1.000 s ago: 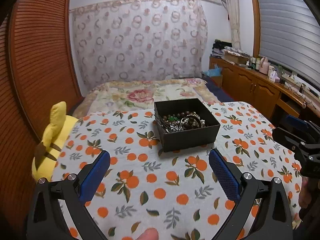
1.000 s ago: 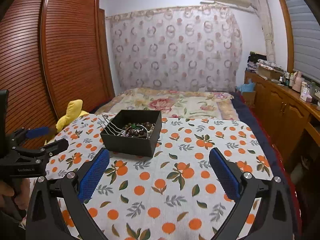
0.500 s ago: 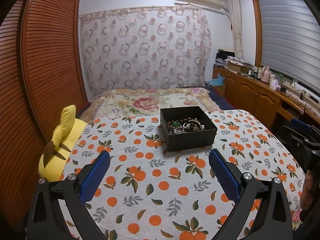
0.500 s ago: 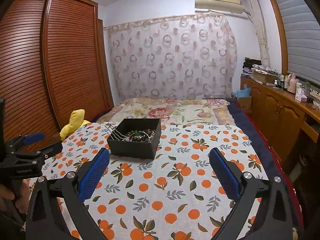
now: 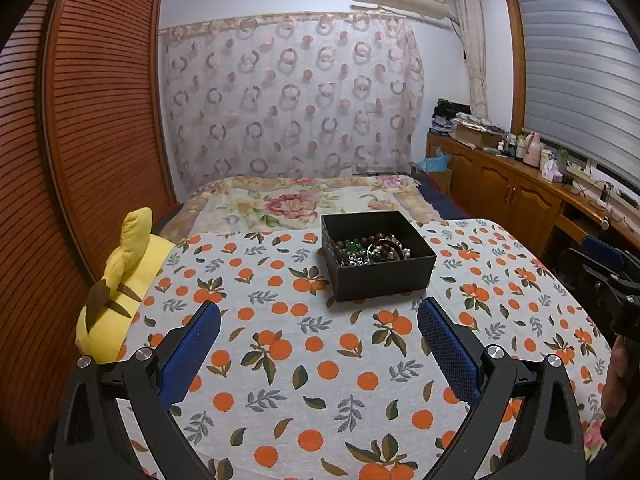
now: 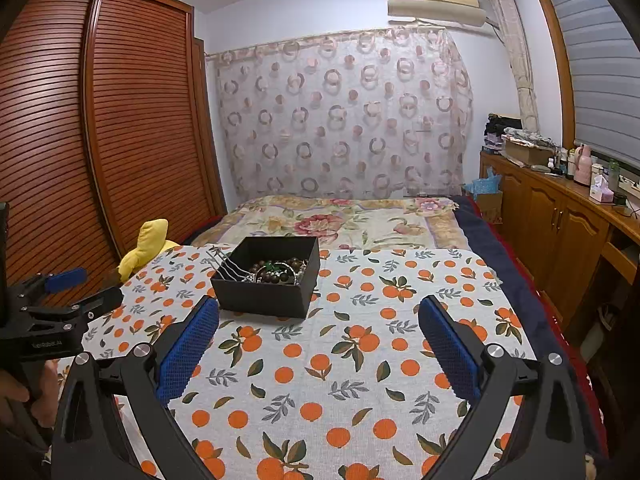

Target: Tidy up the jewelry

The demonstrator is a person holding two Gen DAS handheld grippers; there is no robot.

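A black open-topped box stands on the bench, which is covered by a white cloth printed with oranges and leaves. The box is rectangular with plain matte walls and sits toward the far half of the bench, nearer its far edge than the tongs. It holds a tangled heap of jewelry: dark brown beads, a green stone, pale pearl-like beads and silver-coloured pieces; individual items cannot be separated. In the right wrist view, thin silver wires or prongs rise over the box's left wall. The left tongs hang above the near part of the bench, their blue-padded jaws spread wide with nothing between them, short of the box and not touching it. The right tongs are likewise spread wide and empty, with the box ahead and to their left. Each tool appears at the edge of the other's view, held by a hand. A yellow plush toy lies at the bench's left edge, against a slatted wooden wardrobe. Beyond the bench lies a bed with a floral cover, and behind it a curtain patterned with rings. A wooden cabinet carrying bottles and clutter runs along the right wall. The cloth between tongs and box is bare.
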